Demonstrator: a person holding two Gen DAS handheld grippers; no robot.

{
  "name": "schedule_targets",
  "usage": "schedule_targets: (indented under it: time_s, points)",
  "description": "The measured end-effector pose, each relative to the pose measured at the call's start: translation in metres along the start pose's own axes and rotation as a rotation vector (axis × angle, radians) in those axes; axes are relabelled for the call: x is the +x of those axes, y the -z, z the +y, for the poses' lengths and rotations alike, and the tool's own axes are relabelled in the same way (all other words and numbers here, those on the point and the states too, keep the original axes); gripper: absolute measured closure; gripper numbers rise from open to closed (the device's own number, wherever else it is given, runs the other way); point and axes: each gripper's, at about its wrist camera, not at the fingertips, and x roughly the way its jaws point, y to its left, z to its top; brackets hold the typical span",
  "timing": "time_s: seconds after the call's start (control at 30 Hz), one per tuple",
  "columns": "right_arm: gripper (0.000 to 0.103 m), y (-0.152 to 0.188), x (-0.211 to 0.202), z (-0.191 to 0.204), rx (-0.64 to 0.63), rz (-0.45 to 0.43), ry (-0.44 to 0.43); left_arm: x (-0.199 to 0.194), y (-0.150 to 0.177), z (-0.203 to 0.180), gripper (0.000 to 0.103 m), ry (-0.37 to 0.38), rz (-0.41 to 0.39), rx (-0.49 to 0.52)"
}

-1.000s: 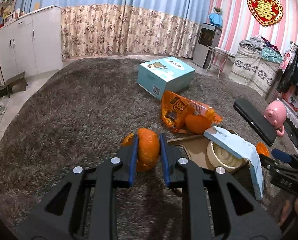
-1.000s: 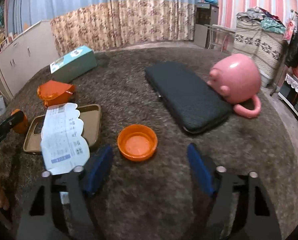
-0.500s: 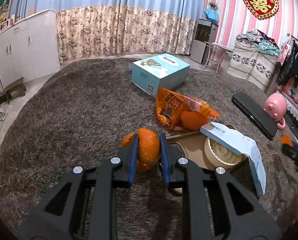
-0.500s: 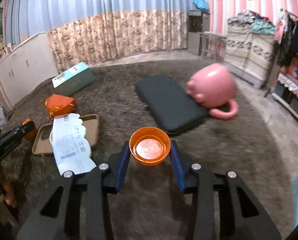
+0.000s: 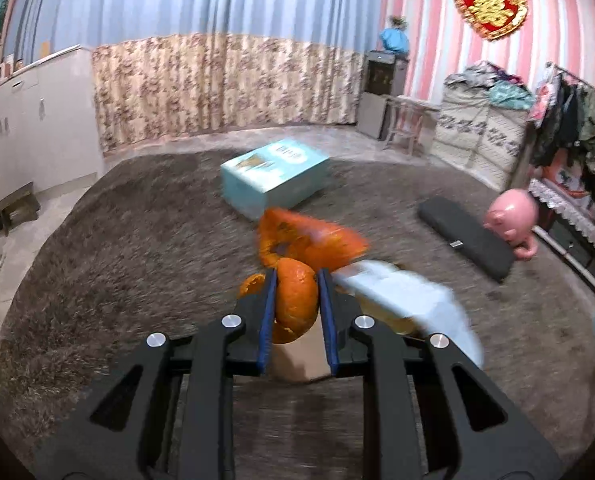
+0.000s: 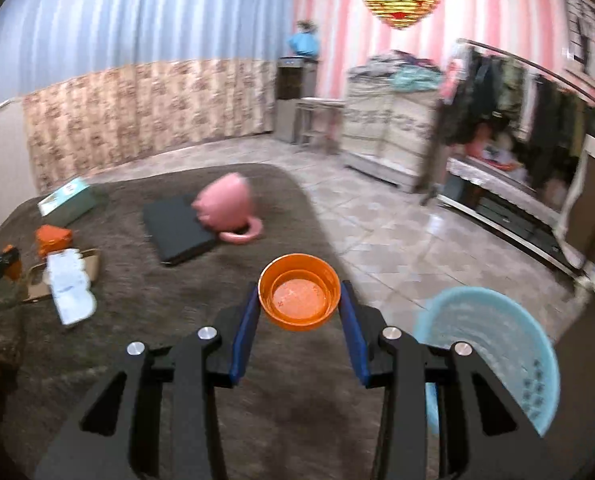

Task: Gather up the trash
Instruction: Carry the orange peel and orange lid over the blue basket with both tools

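My left gripper (image 5: pixel 295 280) is shut on a piece of orange peel (image 5: pixel 295 300), held above the brown carpet. Just past it lie an orange snack bag (image 5: pixel 317 240) and a white-and-blue paper wrapper (image 5: pixel 409 300) over a brown tray (image 5: pixel 309 356). My right gripper (image 6: pixel 299 300) is shut on a small orange plastic cup (image 6: pixel 299 294), lifted off the carpet. A light blue trash basket (image 6: pixel 493 336) stands on the tiled floor just right of that gripper. The left gripper's tip with the peel (image 6: pixel 11 266) shows at the far left of the right wrist view.
A light blue box (image 5: pixel 275 178), a black case (image 5: pixel 465 236) and a pink pig-shaped mug (image 5: pixel 511 216) lie on the carpet (image 5: pixel 137 260). Tiled floor (image 6: pixel 397 232) runs beyond the carpet's edge. White cabinets stand left, a clothes rack and low furniture right.
The right gripper closed on the orange cup, lifted it and swung right until the blue basket came into view. The left gripper rose a little and shifted with the peel still held.
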Motion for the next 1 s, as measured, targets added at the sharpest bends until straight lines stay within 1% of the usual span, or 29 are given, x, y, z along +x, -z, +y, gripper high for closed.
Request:
schedule_targets:
  time_s: [0.1, 0.2, 0.23, 0.3, 0.4, 0.57, 0.7, 0.8, 0.87, 0.9, 1.0]
  points:
    - [0.063, 0.006, -0.014, -0.028, 0.048, -0.013, 0.061, -0.017, -0.011, -0.027, 0.084, 0.058, -0.033, 0.015]
    - [0.063, 0.015, -0.025, -0.054, 0.078, -0.025, 0.121, -0.036, -0.020, -0.063, 0.084, 0.127, -0.069, 0.056]
    - [0.063, 0.017, -0.027, -0.062, 0.092, -0.028, 0.130, -0.040, -0.022, -0.075, 0.084, 0.149, -0.077, 0.067]
    - [0.063, 0.019, -0.031, -0.082, 0.128, -0.035, 0.153, -0.047, -0.024, -0.099, 0.084, 0.198, -0.082, 0.095]
    - [0.063, 0.022, -0.035, -0.110, 0.176, -0.045, 0.192, -0.050, -0.023, -0.133, 0.084, 0.258, -0.068, 0.123]
    - [0.063, 0.029, -0.034, -0.148, 0.246, -0.038, 0.228, -0.057, -0.010, -0.199, 0.084, 0.363, -0.058, 0.201]
    - [0.063, 0.036, -0.025, -0.165, 0.275, -0.022, 0.257, -0.066, 0.003, -0.257, 0.084, 0.447, -0.062, 0.277]
    - [0.063, 0.045, -0.022, -0.181, 0.303, -0.010, 0.275, -0.070, 0.013, -0.290, 0.084, 0.495, -0.064, 0.317]
    - [0.063, 0.048, -0.021, -0.191, 0.312, -0.008, 0.297, -0.072, 0.021, -0.315, 0.084, 0.545, -0.052, 0.342]
    - [0.063, 0.052, -0.019, -0.199, 0.327, -0.004, 0.305, -0.072, 0.024, -0.322, 0.084, 0.560, -0.048, 0.350]
    - [0.063, 0.061, -0.016, -0.218, 0.373, 0.009, 0.322, -0.074, 0.043, -0.358, 0.084, 0.610, -0.029, 0.403]
